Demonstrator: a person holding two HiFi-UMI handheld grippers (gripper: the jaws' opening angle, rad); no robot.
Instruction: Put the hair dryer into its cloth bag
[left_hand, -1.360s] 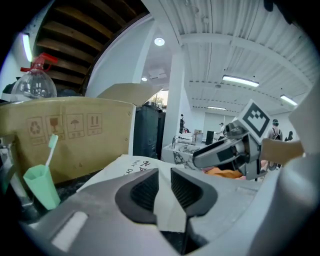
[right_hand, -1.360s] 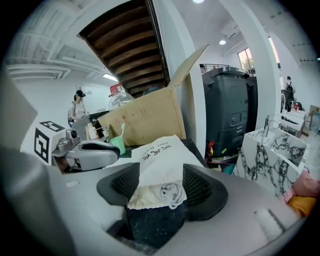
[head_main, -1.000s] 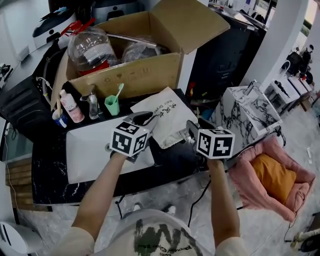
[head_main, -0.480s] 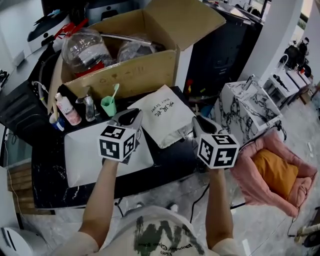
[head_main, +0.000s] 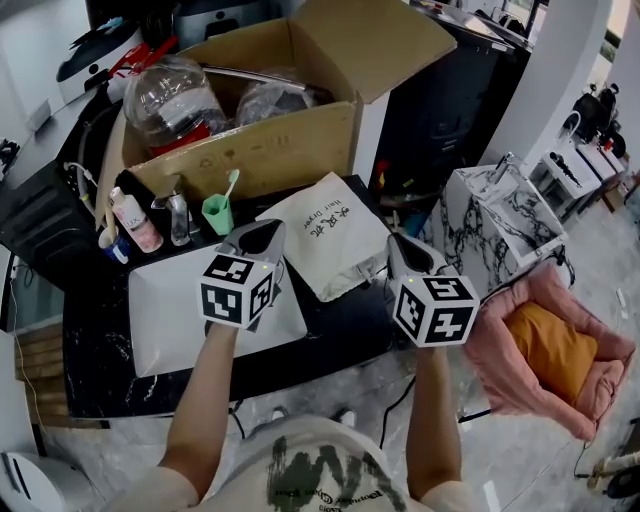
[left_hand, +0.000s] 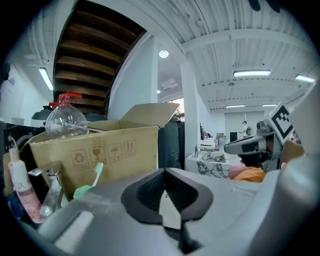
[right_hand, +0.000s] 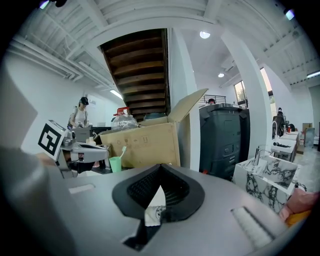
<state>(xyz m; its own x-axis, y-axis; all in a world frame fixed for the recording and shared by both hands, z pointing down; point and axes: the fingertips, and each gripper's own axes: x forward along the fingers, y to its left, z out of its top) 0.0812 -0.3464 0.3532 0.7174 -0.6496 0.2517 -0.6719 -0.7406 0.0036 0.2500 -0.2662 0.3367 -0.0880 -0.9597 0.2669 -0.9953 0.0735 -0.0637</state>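
The white cloth bag with dark print lies flat on the black counter, between my two grippers. No hair dryer shows outside the bag. My left gripper hovers at the bag's left edge, its jaws shut tip to tip with nothing between them. My right gripper hangs at the bag's right edge, also shut and empty. In the left gripper view the left gripper has its pads meeting, and the bag shows below through the gap. The right gripper shows the same, above the bag.
An open cardboard box with a clear plastic bottle stands behind the bag. A green cup with a toothbrush and a pink bottle stand at the left. A white basin sits front left. A marble stand and pink cushion bed lie right.
Both grippers' jaws have closed from open to shut. Both have lifted a little off the bag's edges, toward the camera. The bag has stayed flat on the counter.
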